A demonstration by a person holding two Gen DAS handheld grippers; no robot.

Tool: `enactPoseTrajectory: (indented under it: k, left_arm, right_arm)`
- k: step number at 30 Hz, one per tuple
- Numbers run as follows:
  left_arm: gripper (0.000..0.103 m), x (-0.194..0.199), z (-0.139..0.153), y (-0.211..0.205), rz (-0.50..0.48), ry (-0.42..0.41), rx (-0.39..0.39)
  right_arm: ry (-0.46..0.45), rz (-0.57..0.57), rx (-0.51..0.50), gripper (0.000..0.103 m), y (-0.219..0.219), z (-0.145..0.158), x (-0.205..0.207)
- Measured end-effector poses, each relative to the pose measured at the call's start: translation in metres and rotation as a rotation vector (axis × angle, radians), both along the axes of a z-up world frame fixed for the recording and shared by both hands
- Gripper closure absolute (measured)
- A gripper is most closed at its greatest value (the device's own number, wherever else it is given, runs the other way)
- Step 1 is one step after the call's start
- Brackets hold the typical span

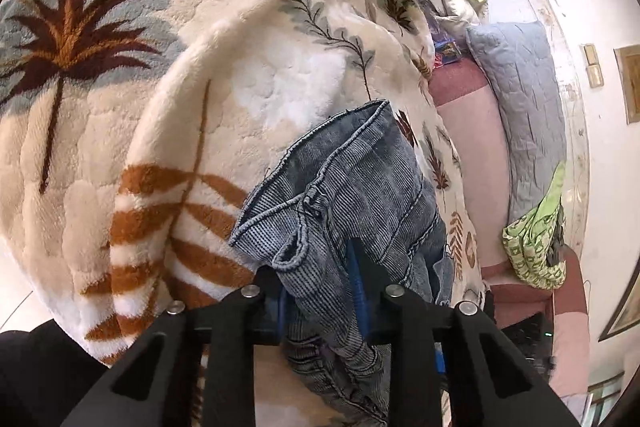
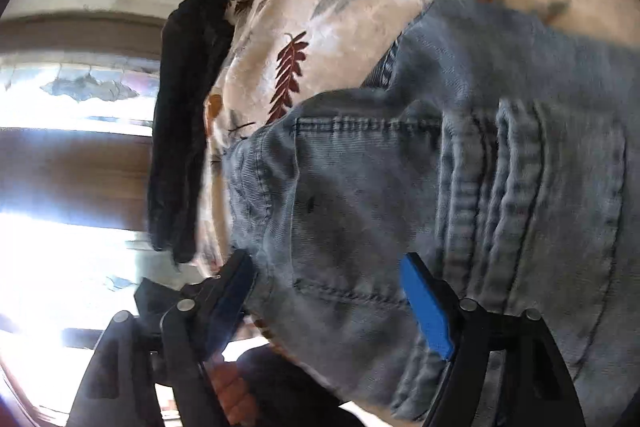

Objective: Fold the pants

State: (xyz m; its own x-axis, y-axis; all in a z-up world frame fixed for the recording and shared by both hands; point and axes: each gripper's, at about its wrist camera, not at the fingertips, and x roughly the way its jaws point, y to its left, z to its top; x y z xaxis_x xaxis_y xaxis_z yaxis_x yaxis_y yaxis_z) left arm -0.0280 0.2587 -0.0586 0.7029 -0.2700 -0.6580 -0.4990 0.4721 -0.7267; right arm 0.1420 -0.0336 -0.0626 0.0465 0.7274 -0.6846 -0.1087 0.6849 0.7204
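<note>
On top of a cream fleece blanket printed with brown and orange leaves, a pair of washed blue jeans is being handled. Seen from the left wrist, the jeans are being pinched by the left gripper: its jaws are drawn narrow, with a thick bunch of denim being squeezed between the blue pads, and a belt loop is hanging just beside the pinched fold. The hem of one leg is being held up above the blanket, pointing away from the camera.

Seen from the right wrist, the jeans are being spread broadly over the same blanket, with seams and a pocket edge showing, though the picture is being blurred. The right gripper is being held wide, its two blue pads standing on either side of a broad stretch of denim; the cloth is lying between them, and whether the pads are touching it cannot be told.

A black garment is lying at the blanket's edge, apart from the jeans. Beyond the blanket, a grey-blue quilted pillow and a green patterned cloth are resting on a pink sheet.
</note>
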Motion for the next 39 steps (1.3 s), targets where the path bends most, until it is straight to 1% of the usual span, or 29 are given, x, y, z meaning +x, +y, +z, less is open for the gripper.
enactPoseTrajectory:
  k: [1,3,4,5,7,9,10,11,13,15,17,22,24,25,27,29,31,33,34,35,36,37,38,39]
  left_arm:
    - [0.083,0.000,0.001,-0.001,0.000,0.000,0.004]
    - [0.087,-0.001,0.004,-0.002,0.000,-0.005,0.020]
    - [0.088,0.000,0.007,-0.003,-0.004,-0.006,0.034]
    - [0.088,0.000,0.009,-0.004,-0.007,-0.005,0.045]
    - [0.089,0.000,0.012,-0.006,-0.007,-0.010,0.063]
    - [0.090,0.000,0.016,-0.010,-0.008,-0.009,0.093]
    - [0.090,0.002,0.020,-0.014,-0.015,-0.010,0.113]
    - [0.091,0.002,0.025,-0.016,-0.022,-0.014,0.136]
    - [0.091,0.003,0.040,-0.024,-0.045,-0.039,0.197]
    - [0.091,0.004,0.056,-0.034,-0.064,-0.067,0.252]
    - [0.091,0.007,0.073,-0.048,-0.090,-0.095,0.318]
    - [0.092,0.012,0.120,-0.107,-0.183,-0.187,0.508]
    - [0.092,0.011,0.140,-0.142,-0.238,-0.239,0.594]
    - [0.092,0.010,0.150,-0.166,-0.280,-0.272,0.647]
    - [0.092,0.009,0.159,-0.205,-0.350,-0.317,0.716]
    - [0.092,0.005,0.164,-0.254,-0.435,-0.365,0.800]
    - [0.092,0.002,0.158,-0.304,-0.541,-0.405,0.868]
    - [0.092,0.002,0.144,-0.340,-0.629,-0.418,0.894]
    - [0.091,0.004,0.130,-0.361,-0.698,-0.408,0.906]
    - [0.091,0.010,0.110,-0.384,-0.794,-0.367,0.914]
    - [0.089,0.017,0.085,-0.401,-0.882,-0.300,0.887]
    - [0.086,0.026,0.057,-0.414,-0.971,-0.210,0.858]
    - [0.084,0.031,0.038,-0.423,-1.036,-0.139,0.854]
    - [0.084,0.030,0.032,-0.426,-1.051,-0.141,0.874]
  right_arm:
    - [-0.011,-0.007,0.008,0.020,-0.001,-0.004,0.000]
    - [0.000,-0.005,0.008,0.019,-0.002,0.005,-0.001]
    - [0.013,-0.013,0.014,0.019,-0.004,0.008,-0.002]
    - [0.007,-0.026,0.044,0.019,-0.007,0.014,-0.004]
    - [-0.024,-0.021,0.046,0.019,-0.006,0.019,-0.006]
    - [0.028,-0.009,0.013,0.019,0.001,-0.007,-0.004]
    - [0.012,-0.004,0.012,0.019,0.000,-0.006,-0.004]
    - [0.017,-0.006,0.024,0.019,-0.002,0.000,-0.004]
    - [0.023,-0.025,0.091,0.019,-0.016,0.013,-0.005]
    - [-0.013,-0.068,0.114,0.019,-0.039,0.023,-0.010]
    - [-0.025,-0.114,0.144,0.019,-0.070,0.027,-0.016]
    - [-0.067,-0.263,0.181,0.019,-0.164,0.032,-0.036]
    - [-0.090,-0.322,0.191,0.019,-0.199,0.033,-0.045]
    - [-0.102,-0.351,0.194,0.019,-0.217,0.033,-0.050]
    - [-0.120,-0.404,0.196,0.019,-0.249,0.032,-0.059]
    - [-0.127,-0.441,0.207,0.019,-0.272,0.028,-0.067]
    - [-0.132,-0.483,0.227,0.019,-0.297,0.023,-0.076]
    - [-0.138,-0.519,0.239,0.019,-0.316,0.016,-0.082]
    - [-0.137,-0.536,0.242,0.019,-0.325,0.011,-0.085]
    - [-0.132,-0.547,0.242,0.019,-0.332,0.008,-0.087]
    - [-0.120,-0.562,0.238,0.019,-0.341,0.001,-0.090]
    - [-0.112,-0.573,0.235,0.019,-0.344,-0.003,-0.092]
    - [-0.102,-0.584,0.237,0.019,-0.350,-0.008,-0.095]
    - [-0.101,-0.585,0.249,0.019,-0.352,-0.010,-0.095]
